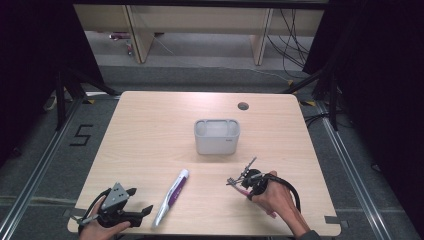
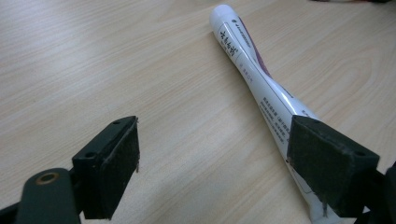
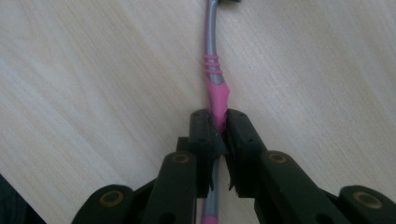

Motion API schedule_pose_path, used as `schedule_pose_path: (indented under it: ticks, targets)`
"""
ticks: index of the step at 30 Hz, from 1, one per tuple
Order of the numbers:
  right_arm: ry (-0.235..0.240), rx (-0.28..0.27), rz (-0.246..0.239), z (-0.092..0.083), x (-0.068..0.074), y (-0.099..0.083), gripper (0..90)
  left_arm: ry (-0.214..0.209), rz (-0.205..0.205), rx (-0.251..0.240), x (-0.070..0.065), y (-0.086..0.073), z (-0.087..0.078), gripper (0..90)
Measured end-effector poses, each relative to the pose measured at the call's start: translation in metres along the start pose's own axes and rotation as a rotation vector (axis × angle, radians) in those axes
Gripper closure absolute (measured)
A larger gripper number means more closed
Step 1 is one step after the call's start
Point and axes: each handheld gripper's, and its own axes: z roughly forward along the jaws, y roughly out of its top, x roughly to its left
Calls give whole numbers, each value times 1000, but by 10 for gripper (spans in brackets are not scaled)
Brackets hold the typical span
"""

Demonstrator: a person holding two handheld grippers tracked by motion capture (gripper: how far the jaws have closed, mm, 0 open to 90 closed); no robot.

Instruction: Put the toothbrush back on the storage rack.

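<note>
Right gripper (image 3: 218, 128) lower right of high view, jaws clamped on pink-and-grey plastic toothbrush (image 3: 214, 74) lying on pale wooden surface (image 1: 150, 130). Left gripper (image 2: 212, 168) wide open beside white-and-purple toothpaste tube (image 2: 254, 79), holding nothing. Slim handle, narrow grip: likely to pivot or slip when lifted.

Tube (image 1: 170, 197) on table (image 1: 150, 135), between grippers; bin (image 1: 216, 136) behind; toothbrush (image 3: 215, 88) right of tube.

Overhead table (image 1: 150, 130) view, two close gripper-mounted views
</note>
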Motion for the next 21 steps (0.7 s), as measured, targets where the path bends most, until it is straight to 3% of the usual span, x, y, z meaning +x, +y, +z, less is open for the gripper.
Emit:
schedule_pose_path:
  ticks: [3, 4, 8, 11, 12, 14, 15, 18, 21]
  targets:
    - [-9, 33, -13, 0, -2, 2, 815, 10, -5, -9, -1, 0, 0, 165]
    - [-13, 38, -44, 2, -3, 4, 817, -1, 8, 6, 0, 0, -1, 165]
    - [-6, 92, -29, 1, -1, 7, 821, 3, -5, -2, 0, 0, 0, 165]
    - [4, 104, -21, 0, 1, 8, 822, -1, 16, 9, 1, 0, -1, 165]
    - [10, 108, -46, 1, -1, 9, 822, 2, 14, 9, 0, 0, -1, 165]
    - [18, 121, -39, 2, -1, 11, 822, 1, -3, -11, 0, 0, 1, 165]
    - [-2, 137, -43, 2, -1, 13, 822, 1, 7, -5, 0, -1, 0, 165]
    - [12, 134, -46, 3, 1, 13, 823, 5, -8, -16, -1, 0, 1, 165]
    - [-12, 143, -57, 3, 2, 14, 825, 1, 14, 2, 0, 0, 0, 165]
